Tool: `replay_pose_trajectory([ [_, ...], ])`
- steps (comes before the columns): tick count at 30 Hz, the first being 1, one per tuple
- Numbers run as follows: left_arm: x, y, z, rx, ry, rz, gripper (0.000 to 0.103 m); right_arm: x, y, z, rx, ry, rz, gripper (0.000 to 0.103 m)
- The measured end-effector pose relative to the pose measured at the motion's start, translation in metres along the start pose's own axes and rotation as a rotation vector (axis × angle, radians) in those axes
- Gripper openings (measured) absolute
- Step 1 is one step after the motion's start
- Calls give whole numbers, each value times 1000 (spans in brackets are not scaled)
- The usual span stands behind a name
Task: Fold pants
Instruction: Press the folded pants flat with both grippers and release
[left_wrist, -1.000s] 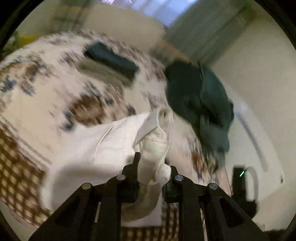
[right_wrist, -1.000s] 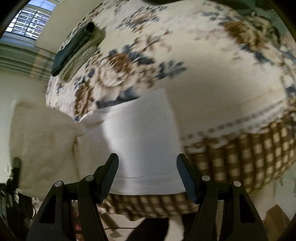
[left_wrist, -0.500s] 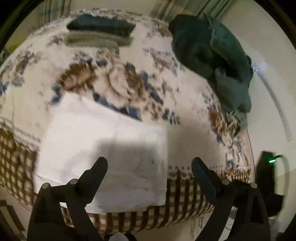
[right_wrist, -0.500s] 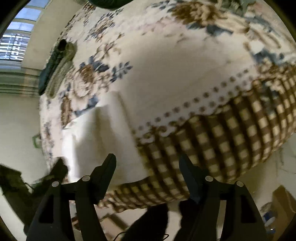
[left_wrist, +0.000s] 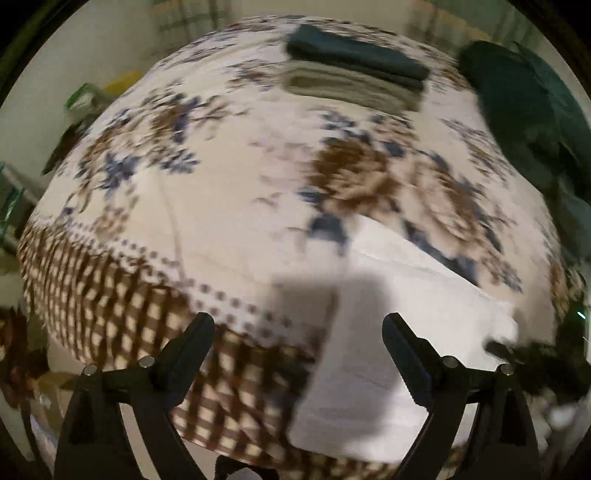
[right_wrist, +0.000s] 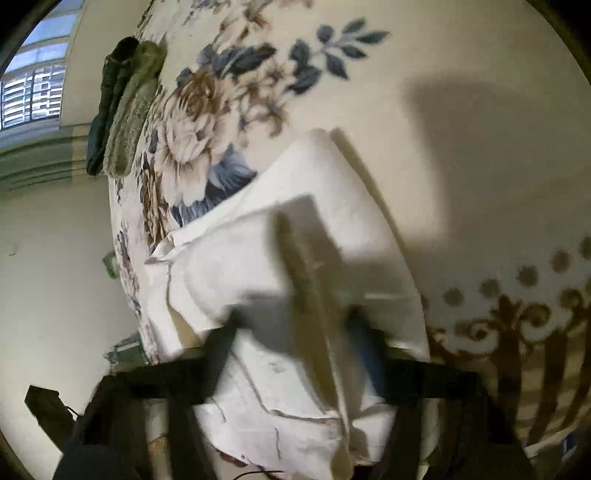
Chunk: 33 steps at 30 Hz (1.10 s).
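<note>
White pants (left_wrist: 388, 332) lie folded on the floral bed cover, hanging over the bed's front edge. They also show in the right wrist view (right_wrist: 295, 266), folded in layers. My left gripper (left_wrist: 297, 332) is open and empty above the bed edge, just left of the pants. My right gripper (right_wrist: 295, 325) is blurred and sits right over the pants, its fingers (right_wrist: 221, 343) astride a raised fold. I cannot tell whether it grips the cloth.
A stack of folded dark green and olive clothes (left_wrist: 354, 77) lies at the far side of the bed. It also shows in the right wrist view (right_wrist: 122, 107). A dark green garment heap (left_wrist: 532, 118) lies at the right. The checked bed skirt (left_wrist: 110, 295) hangs at the front.
My left gripper let go of the white pants, opened and swung left. My right gripper moved from the bed's edge down onto the folded pants.
</note>
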<state>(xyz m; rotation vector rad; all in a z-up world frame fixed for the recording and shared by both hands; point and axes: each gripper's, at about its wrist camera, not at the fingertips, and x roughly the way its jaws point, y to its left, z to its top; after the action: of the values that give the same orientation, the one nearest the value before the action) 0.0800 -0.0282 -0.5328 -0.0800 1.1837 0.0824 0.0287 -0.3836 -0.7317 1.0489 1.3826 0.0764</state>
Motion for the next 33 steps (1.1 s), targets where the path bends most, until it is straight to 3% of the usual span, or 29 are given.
replay_pose_trajectory([
  [4,6,13,13,-67,-2,-13,92,-10,32,-14,-86,-32,-27,9],
  [9,9,-2,27,-65,11,-87,92,-72,44,-9,-98,-145,-9,9],
  [12,21,-23,33,-37,58,-138,92,-106,27,5,-73,-182,-34,9],
  [15,39,-47,39,-31,110,-187,92,-122,-1,22,-72,-204,-116,9],
  [18,63,-73,47,-13,147,-242,92,-115,-35,40,-26,-145,-158,10],
  [20,86,-89,53,3,188,-283,92,-105,-58,49,53,-85,-152,18],
  [22,115,-103,58,32,254,-303,92,-100,-79,51,126,-44,-132,38],
  [25,150,-105,59,44,329,-266,93,-108,-89,42,178,-69,-120,49],
  [29,163,-87,64,-6,355,-291,95,-112,-102,15,207,-64,-129,53],
  [33,116,-69,67,-32,285,-333,93,-112,-115,-17,236,-43,-128,53],
])
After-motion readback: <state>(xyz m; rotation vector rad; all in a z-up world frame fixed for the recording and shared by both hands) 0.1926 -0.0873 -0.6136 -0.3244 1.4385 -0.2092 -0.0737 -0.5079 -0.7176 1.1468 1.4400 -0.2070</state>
